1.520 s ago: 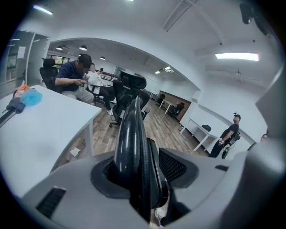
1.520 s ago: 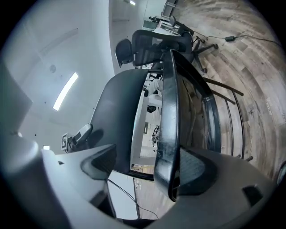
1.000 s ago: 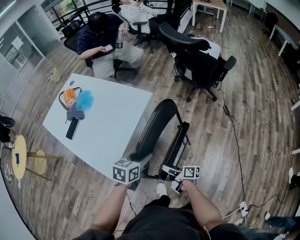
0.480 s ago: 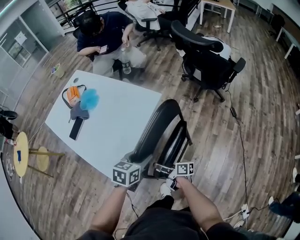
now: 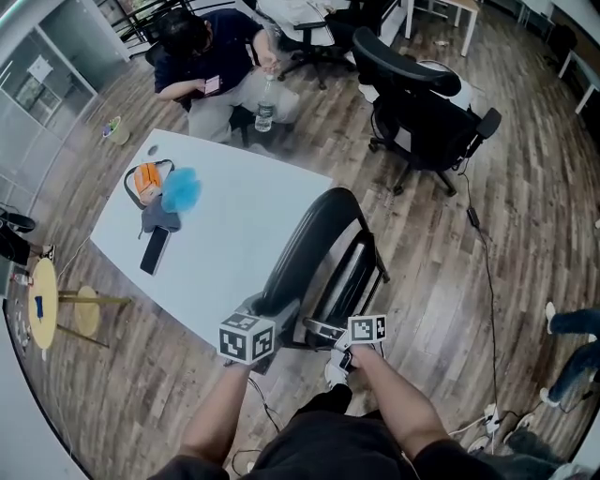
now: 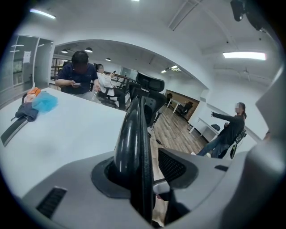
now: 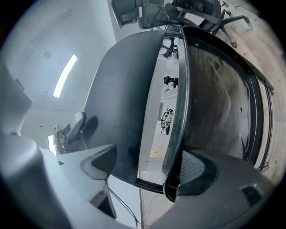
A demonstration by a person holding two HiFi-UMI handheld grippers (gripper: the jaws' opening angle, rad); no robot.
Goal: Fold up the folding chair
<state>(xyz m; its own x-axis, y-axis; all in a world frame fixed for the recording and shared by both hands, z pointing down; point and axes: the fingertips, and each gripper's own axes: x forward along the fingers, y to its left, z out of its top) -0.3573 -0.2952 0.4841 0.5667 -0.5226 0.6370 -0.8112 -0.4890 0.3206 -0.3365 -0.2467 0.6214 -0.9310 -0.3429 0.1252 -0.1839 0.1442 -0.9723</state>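
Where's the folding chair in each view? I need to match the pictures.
Head view: folding chair at centre, beside the white table.
Left gripper view: its black curved edge, centre, between the jaws.
Right gripper view: fills the middle, between the jaws.
Shared landmark: black office chair, behind it.

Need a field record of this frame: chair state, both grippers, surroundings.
chair: black folding chair beside white table, partly folded, with a gap between seat and backrest
left gripper: left gripper shut on the backrest edge
right gripper: right gripper straddles the seat rim, rim against one pad; grip unclear
nearby: seated person beyond the table, office chair
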